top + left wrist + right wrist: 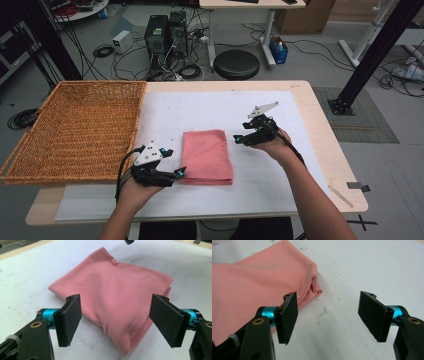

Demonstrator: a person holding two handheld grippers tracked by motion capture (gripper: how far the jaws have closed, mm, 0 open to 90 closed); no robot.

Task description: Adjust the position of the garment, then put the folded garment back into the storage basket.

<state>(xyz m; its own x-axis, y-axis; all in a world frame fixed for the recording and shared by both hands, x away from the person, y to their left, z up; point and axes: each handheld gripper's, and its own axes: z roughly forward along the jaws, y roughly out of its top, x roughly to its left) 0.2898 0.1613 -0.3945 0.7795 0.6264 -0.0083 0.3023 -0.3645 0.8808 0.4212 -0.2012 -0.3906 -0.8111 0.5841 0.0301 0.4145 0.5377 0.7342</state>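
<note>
Likely soft and limp, the folded pink cloth (207, 156) wants pinching at its corners; both grippers' fingers gape, empty.

Folded cloth (207, 156) is seen in plain salmon pink, no pattern. Sheet (280, 175) under it is white w/ small dark specks. Basket (75, 130) is woven tan wicker. Gripper pads (71, 318) are shown matt black, w/ turquoise fittings.

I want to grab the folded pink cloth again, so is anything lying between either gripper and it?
Nothing visible does. The pink cloth lies alone on the white sheet; the left gripper and right gripper flank it, jaws open.
</note>
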